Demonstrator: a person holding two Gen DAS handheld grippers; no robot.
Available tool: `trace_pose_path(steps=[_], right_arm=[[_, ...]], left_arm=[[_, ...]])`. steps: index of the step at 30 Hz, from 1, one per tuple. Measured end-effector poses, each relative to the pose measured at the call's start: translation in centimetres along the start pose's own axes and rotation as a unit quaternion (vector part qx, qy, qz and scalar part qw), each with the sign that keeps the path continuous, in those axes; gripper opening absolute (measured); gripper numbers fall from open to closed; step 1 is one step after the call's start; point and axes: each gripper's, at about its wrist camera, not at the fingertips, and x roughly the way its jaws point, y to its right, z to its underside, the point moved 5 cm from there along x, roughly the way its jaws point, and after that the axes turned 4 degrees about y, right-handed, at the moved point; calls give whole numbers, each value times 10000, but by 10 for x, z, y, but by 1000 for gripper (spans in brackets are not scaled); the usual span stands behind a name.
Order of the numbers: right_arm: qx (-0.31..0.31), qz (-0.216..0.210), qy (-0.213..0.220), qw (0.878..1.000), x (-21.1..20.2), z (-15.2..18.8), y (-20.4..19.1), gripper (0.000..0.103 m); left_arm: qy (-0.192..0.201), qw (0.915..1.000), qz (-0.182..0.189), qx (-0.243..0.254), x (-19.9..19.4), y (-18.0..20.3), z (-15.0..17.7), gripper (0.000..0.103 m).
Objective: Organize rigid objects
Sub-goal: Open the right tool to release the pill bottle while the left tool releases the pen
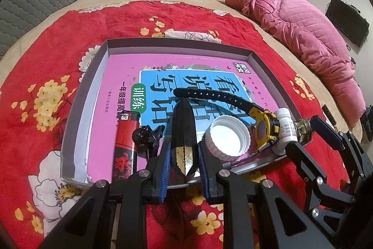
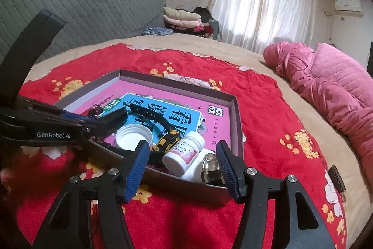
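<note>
- Left claw (image 1: pixel 184 162): narrowed and clamped on a black pointed object with gold-coloured panels (image 1: pixel 183 132); the blue pads are pressed against both of its sides at the near edge of the box.
- Right claw (image 2: pixel 183 163): held wide, nothing gripped; its jaws stand apart over the near right corner of the box, with the pill bottle and a metallic knob-like piece (image 2: pixel 211 169) seen between them. The knob lies just beside the right pad; contact cannot be told.
- Shallow cardboard box (image 1: pixel 98 76): grey-walled, open-topped, set on a red floral bedspread (image 1: pixel 70 39) on a bed.
- Pink and blue book (image 1: pixel 121 76): laid flat on the box floor, Chinese lettering on its cover; everything else in the box lies on it.
- Black and yellow wristwatch (image 1: pixel 263 130): strap stretched across the blue cover, case near the right wall.
- White screw cap (image 1: pixel 227 138): lying open side up, between the black object and the watch case.
- White pill bottle (image 2: pixel 184 153): on its side with a pink label, touching the watch case.
- Red and black cylinder (image 1: pixel 124 146): near the left front of the box.
- Small black clip-like item (image 1: pixel 146 137): just beside the cylinder.
- Pink quilted bedding (image 1: pixel 303 34): bunched at the far right of the bed, well apart from the box.
</note>
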Motion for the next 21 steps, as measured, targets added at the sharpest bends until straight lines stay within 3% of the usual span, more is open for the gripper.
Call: trace_pose_path(steps=[21], right_arm=[[289,123,39,9995,-8,1,13,62]], left_arm=[[-140,9998,-166,41,-5,1,-1,23]])
